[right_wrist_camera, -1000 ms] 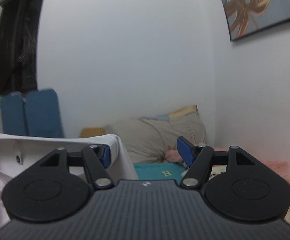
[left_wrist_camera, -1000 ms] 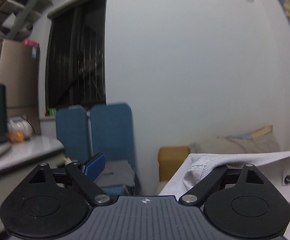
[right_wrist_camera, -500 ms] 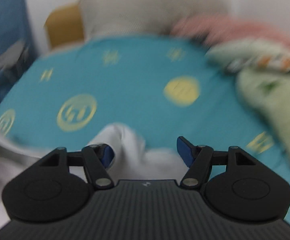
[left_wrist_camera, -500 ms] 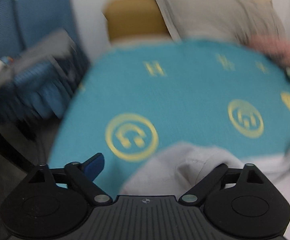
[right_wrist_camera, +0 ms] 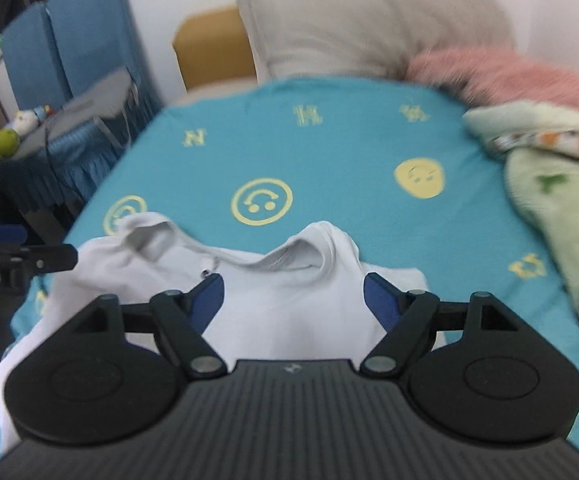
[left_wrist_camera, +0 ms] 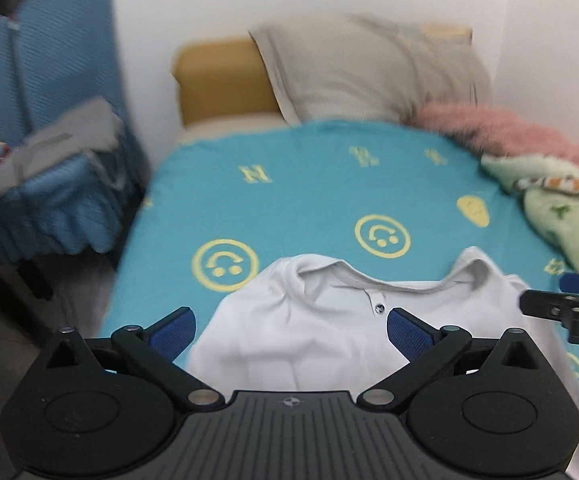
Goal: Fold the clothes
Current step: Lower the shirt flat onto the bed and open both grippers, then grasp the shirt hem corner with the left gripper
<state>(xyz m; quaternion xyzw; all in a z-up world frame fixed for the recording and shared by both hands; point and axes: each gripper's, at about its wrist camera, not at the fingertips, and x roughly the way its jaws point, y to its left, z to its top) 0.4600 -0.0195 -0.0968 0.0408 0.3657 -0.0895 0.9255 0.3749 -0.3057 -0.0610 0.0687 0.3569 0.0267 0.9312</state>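
A white polo shirt (left_wrist_camera: 329,328) lies flat on the teal bedsheet (left_wrist_camera: 309,200), collar toward the pillows, buttons up. It also shows in the right wrist view (right_wrist_camera: 289,304). My left gripper (left_wrist_camera: 291,326) is open and empty, hovering over the shirt's left shoulder side. My right gripper (right_wrist_camera: 293,298) is open and empty over the shirt's right shoulder side. Each gripper's tip shows at the edge of the other's view.
A beige pillow (left_wrist_camera: 369,68) and a yellow cushion (left_wrist_camera: 217,80) lie at the bed's head. A pink fluffy blanket (right_wrist_camera: 509,72) and a green blanket (right_wrist_camera: 561,208) lie on the right. A blue chair (left_wrist_camera: 49,120) stands left of the bed.
Both grippers held the shirt up in the air, swung down to the bed, let go and opened. The shirt now lies flat on the sheet.
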